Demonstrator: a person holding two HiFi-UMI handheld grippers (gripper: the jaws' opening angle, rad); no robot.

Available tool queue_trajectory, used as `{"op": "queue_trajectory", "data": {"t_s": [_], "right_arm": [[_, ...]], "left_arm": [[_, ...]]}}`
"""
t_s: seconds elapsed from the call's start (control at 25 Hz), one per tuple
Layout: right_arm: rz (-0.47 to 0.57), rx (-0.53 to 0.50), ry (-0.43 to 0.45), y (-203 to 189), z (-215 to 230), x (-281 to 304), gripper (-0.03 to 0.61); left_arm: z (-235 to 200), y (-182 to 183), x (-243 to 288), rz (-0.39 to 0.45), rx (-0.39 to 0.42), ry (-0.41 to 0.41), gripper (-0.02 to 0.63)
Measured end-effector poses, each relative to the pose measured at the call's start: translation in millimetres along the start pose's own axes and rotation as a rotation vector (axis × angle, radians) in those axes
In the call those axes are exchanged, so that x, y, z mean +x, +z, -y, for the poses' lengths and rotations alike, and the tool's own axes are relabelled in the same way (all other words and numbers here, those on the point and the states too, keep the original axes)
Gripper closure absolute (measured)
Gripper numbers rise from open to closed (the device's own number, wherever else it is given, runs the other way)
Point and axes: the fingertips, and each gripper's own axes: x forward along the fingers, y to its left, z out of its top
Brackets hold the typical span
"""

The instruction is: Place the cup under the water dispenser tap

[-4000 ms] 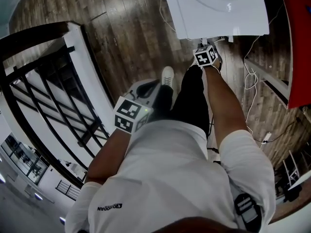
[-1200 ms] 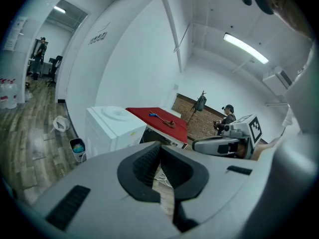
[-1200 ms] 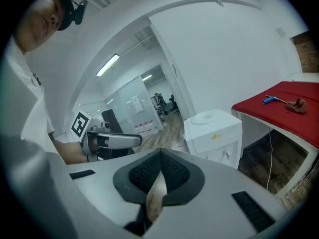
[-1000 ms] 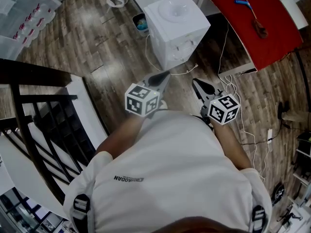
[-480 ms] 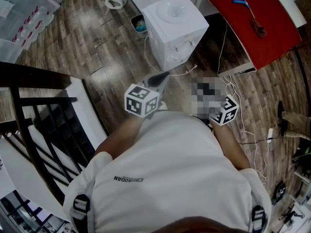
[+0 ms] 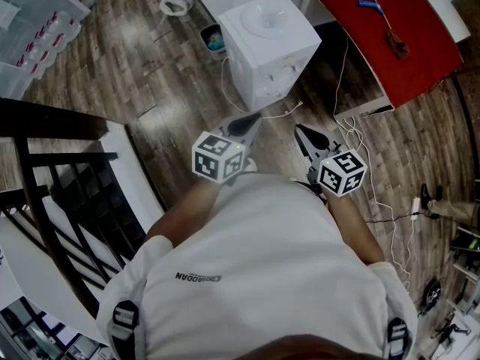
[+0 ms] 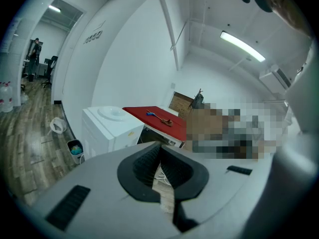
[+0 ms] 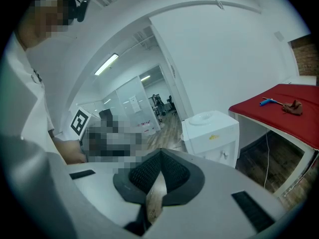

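- Desk (image 6: 390,32), red-topped: far right, off the task's path.
- Water dispenser (image 6: 270,40), white: on the floor (image 6: 150,66), ahead.
- Left hand-held gripper (image 6: 253,118), right hand-held gripper (image 6: 301,131): jaws together, nothing held.
- Cup: in no view, possibly at the tap (image 8: 222,154); reaching in blind could topple it.

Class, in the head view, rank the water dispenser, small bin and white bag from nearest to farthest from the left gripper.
1. water dispenser, straight ahead of the left gripper.
2. small bin, beside the dispenser, toward the picture's left.
3. white bag, beyond the bin, upper left.
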Motion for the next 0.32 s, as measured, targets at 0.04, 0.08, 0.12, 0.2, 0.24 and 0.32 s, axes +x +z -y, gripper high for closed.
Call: {"op": "queue_trajectory", "data": {"t_s": [0.04, 0.08, 0.12, 0.2, 0.24, 0.32], "right_arm": [[0.001, 0.000, -0.002, 0.4, -0.5, 0.0, 0.557], [0.001, 0.000, -0.004, 0.6, -0.8, 0.1, 0.557], [0.001, -0.001, -0.006, 0.6, -0.8, 0.3, 0.557], [0.002, -0.002, -0.009, -0.6, -0.8, 1.0, 0.557], [0.002, -0.003, -0.010, -1.4, -0.9, 1.4, 0.557], [0.001, -0.005, -0.012, -2.9, -1.2, 2.1, 0.557]], "left_arm": [[-0.5, 0.1, -0.7, -0.001, 0.001, 0.000, 0.617], [-1.0, 0.1, -1.2, -0.001, 0.002, 0.000, 0.617], [-1.6, -0.2, -1.5, -0.002, 0.003, 0.000, 0.617], [-2.8, -1.6, -1.7, -0.004, 0.007, 0.000, 0.617], [-3.3, -2.5, -1.7, -0.005, 0.010, 0.000, 0.617], [-3.9, -4.1, -2.0, -0.006, 0.014, -0.001, 0.617]]}}
